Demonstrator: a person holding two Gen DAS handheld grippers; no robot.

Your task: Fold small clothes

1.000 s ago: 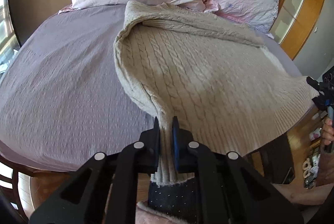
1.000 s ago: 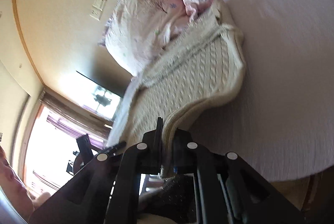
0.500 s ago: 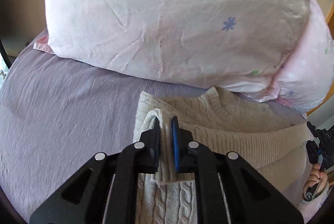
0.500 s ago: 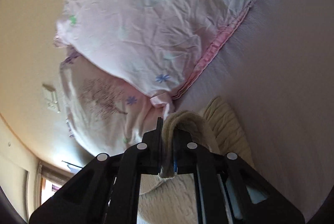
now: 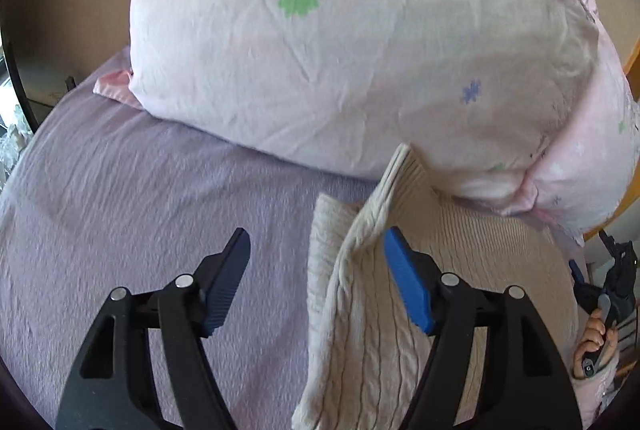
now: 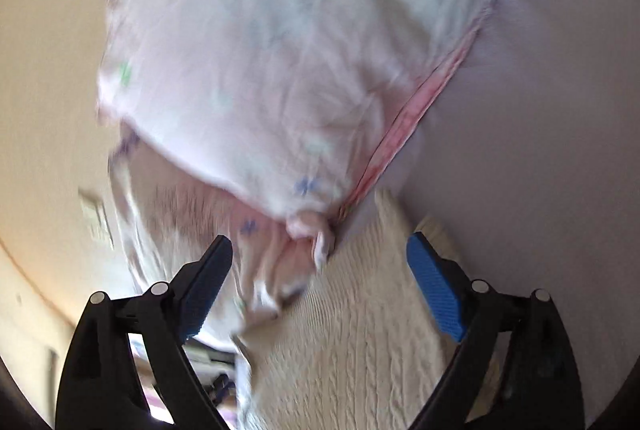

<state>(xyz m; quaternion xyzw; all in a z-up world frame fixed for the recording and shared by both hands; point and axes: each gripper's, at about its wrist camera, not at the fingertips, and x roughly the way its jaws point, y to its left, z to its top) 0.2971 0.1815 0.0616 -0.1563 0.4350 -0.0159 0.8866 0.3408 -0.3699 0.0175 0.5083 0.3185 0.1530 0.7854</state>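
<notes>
A cream cable-knit sweater (image 5: 360, 310) lies folded over on the lilac bed sheet (image 5: 120, 209), its ribbed edge against the pillow. My left gripper (image 5: 316, 254) is open; the sweater's raised corner rests against the right blue pad (image 5: 406, 286), not clamped. In the right wrist view the same sweater (image 6: 360, 310) lies between and below the fingers. My right gripper (image 6: 320, 262) is open over it. The right wrist view is blurred.
A large pale pink pillow (image 5: 360, 41) with small flower prints stands right behind the sweater; it also shows in the right wrist view (image 6: 280, 69). A second pink pillow (image 5: 592, 157) is at the right. The other hand-held gripper (image 5: 612, 282) shows at the far right.
Both grippers carried the sweater's edge forward to the pillow, folding it over, then opened and let the cloth go.
</notes>
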